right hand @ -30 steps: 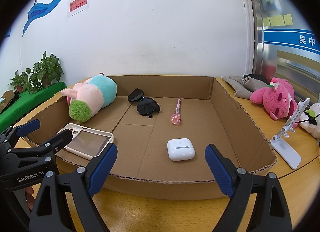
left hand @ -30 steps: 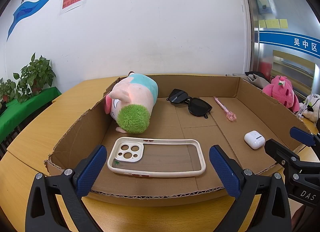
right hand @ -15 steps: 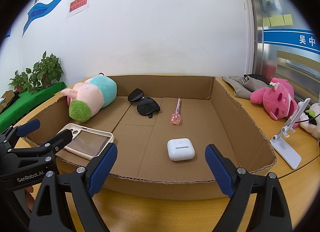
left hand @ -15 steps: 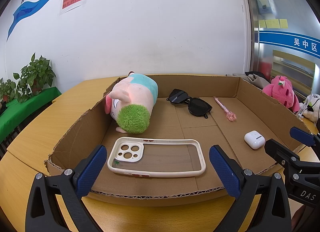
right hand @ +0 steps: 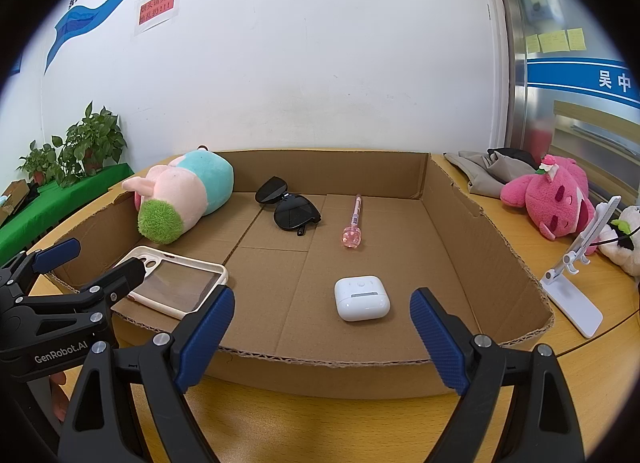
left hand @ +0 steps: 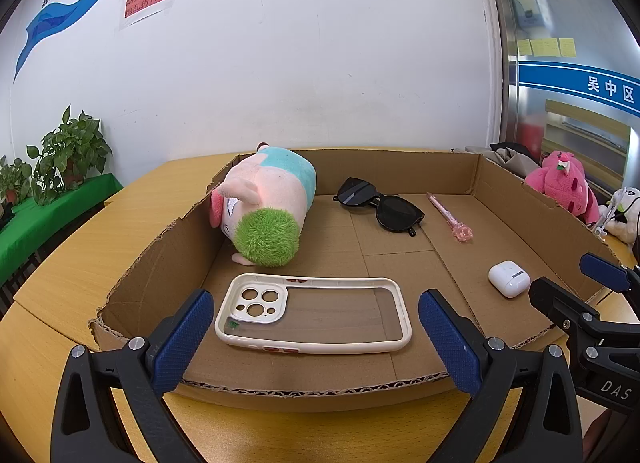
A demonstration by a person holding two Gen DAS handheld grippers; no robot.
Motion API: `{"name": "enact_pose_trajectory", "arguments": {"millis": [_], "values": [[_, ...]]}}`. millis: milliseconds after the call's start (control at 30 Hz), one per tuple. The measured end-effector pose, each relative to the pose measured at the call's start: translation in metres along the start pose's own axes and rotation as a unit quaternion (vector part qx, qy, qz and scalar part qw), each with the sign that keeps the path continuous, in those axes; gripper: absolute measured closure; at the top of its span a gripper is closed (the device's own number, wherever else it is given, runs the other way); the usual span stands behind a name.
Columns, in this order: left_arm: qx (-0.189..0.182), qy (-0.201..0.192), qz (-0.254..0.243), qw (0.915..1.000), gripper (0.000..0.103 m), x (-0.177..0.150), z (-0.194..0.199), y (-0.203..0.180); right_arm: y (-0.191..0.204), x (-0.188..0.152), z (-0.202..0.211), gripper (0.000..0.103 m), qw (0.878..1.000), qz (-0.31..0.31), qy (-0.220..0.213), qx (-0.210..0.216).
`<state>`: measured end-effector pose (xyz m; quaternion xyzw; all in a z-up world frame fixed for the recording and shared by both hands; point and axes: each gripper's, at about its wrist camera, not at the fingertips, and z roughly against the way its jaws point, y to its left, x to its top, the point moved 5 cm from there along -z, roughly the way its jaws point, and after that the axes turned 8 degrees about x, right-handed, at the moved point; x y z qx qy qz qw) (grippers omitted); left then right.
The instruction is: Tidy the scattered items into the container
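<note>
- Cardboard tray (right hand: 460, 199) holds 5 items: plush (right hand: 184, 195) far left, phone case (left hand: 316, 315) near left, sunglasses (right hand: 290, 209), pink pen (right hand: 354, 219), earbud case (right hand: 362, 297) near right
- Left gripper (left hand: 316, 339) and right gripper (right hand: 322, 337) both wide open, empty, hovering at near wall
- Risk: a jaw could catch the low near rim and shove tray
- Yellow wood table (right hand: 320, 423), white wall, plants far left, pink toy (right hand: 552, 199) outside on right

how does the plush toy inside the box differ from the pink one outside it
The plush toy in the box is pale pink with a teal body and green fuzzy end; the pink plush is solid hot pink. The first lies in the cardboard box, the second on the table. Both lie on their sides.
</note>
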<state>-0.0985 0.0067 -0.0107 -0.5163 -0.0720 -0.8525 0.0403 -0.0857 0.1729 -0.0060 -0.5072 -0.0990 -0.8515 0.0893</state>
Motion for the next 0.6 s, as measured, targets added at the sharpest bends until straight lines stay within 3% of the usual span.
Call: {"name": "enact_pose_trajectory", "arguments": {"millis": [600], "values": [[0.003, 0.000, -0.001, 1.0000, 0.000, -0.0004, 0.0002, 0.0005, 0.0002, 0.0001, 0.0000, 0.014, 1.000, 0.000, 0.000, 0.000]]}}
